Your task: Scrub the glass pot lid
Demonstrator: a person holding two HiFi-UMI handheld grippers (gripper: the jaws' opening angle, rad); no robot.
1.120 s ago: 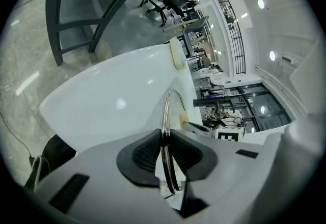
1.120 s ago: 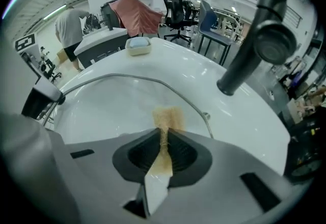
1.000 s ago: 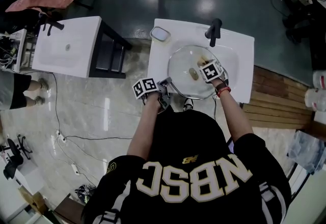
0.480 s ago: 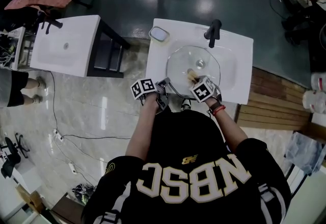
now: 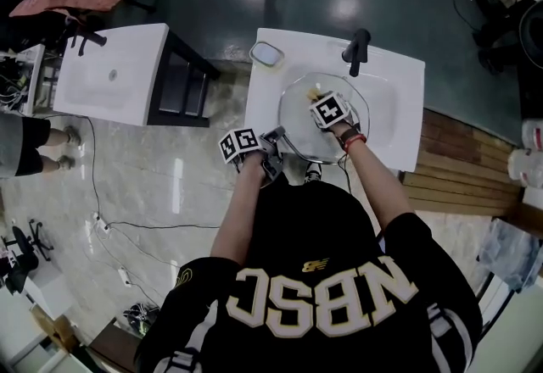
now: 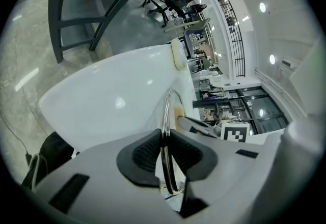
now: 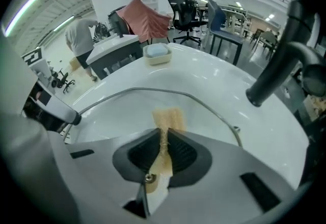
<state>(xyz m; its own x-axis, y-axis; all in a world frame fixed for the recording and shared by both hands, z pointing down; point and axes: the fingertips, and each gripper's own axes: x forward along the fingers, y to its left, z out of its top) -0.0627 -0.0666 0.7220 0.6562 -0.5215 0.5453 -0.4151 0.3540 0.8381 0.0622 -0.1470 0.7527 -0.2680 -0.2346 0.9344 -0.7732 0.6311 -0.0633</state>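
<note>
The glass pot lid (image 5: pixel 299 105) with a metal rim lies tilted over the basin of the white sink (image 5: pixel 399 83). My left gripper (image 5: pixel 273 154) is shut on the lid's near-left rim (image 6: pixel 166 108), its pads (image 6: pixel 145 151) pressing both sides. My right gripper (image 5: pixel 322 100) is over the lid's middle, shut on a tan scrub pad (image 7: pixel 168 117) whose tip rests on the glass (image 7: pixel 127 111). The lid's knob is hidden under the right gripper.
A black faucet (image 5: pixel 356 50) stands at the sink's far edge, close to the right gripper (image 7: pixel 277 73). A soap dish (image 5: pixel 266 55) sits on the far-left corner. A second white sink (image 5: pixel 110 75) stands to the left, with a dark frame between them.
The right gripper with the scrub pad swept from the lid's right side to its near edge, then back to the middle. The left gripper has kept its grip on the rim.
</note>
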